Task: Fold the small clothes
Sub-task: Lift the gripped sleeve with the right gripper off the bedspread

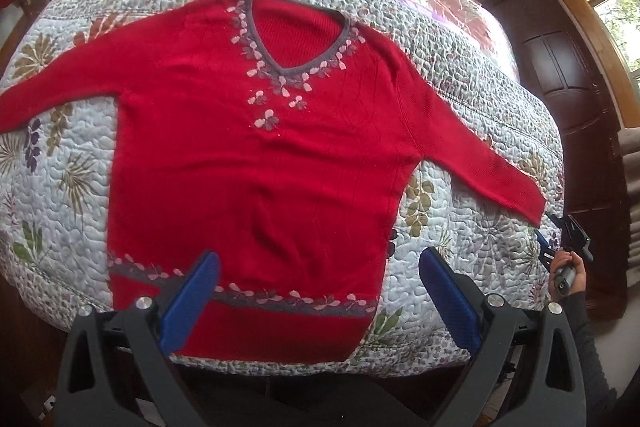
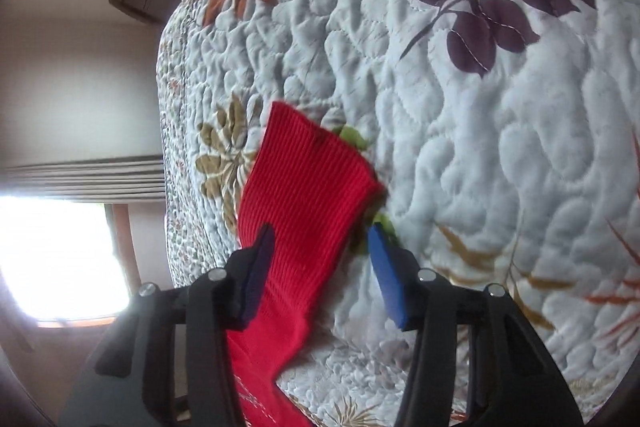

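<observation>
Sweater: flat on quilt. Right gripper open astride sleeve cuff; close squarely before folding inward. Left gripper wide open, empty.

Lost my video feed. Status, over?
Left gripper open above sweater hem. Right gripper open, straddling sleeve cuff. Sweater flat on quilt, unfolded. Nothing obstructing.

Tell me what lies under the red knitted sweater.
The red knitted sweater lies spread flat on a white quilted bedspread with leaf prints, which shows all around it. A green leaf print peeks from under the sleeve cuff. Anything beneath the body is covered.
</observation>
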`<state>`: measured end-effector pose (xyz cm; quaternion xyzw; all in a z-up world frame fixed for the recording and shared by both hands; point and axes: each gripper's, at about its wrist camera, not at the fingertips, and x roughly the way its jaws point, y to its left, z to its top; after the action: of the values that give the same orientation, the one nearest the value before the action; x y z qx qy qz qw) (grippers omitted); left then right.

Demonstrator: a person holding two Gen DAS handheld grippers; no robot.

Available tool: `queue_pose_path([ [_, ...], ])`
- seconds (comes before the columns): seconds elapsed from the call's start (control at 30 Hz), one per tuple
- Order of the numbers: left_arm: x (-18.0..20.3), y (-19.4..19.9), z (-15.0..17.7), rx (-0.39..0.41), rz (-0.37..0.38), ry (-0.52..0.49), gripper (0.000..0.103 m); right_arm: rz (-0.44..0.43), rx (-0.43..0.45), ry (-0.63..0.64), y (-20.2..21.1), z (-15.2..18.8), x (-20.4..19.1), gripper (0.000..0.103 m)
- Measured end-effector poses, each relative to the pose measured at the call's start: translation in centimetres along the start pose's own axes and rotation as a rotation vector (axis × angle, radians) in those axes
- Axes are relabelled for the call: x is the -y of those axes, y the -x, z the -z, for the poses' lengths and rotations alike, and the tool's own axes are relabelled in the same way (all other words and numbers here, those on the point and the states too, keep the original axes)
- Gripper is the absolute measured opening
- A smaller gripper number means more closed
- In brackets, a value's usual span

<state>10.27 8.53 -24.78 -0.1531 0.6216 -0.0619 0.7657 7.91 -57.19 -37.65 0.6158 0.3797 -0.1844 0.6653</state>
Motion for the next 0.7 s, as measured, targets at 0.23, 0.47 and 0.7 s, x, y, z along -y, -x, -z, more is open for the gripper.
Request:
queue_pose_path([
  [0.23,1.0,-0.5,0.0,-0.007,-0.02,0.012,0.099,-0.012,0.002,-0.002,-1.2,-1.9,1.4,0.044],
  [0.47,0.3,-0.2,0.5,-0.004,0.007,0.077,0.099,-0.005,-0.005,0.011,-1.4,-2.7,2.1,0.007],
  [0.7,-2.0,0.2,1.0,-0.023,0.047,0.161,0.099,-0.012,0.042,0.175,1.5,-1.3,-1.8,0.006],
])
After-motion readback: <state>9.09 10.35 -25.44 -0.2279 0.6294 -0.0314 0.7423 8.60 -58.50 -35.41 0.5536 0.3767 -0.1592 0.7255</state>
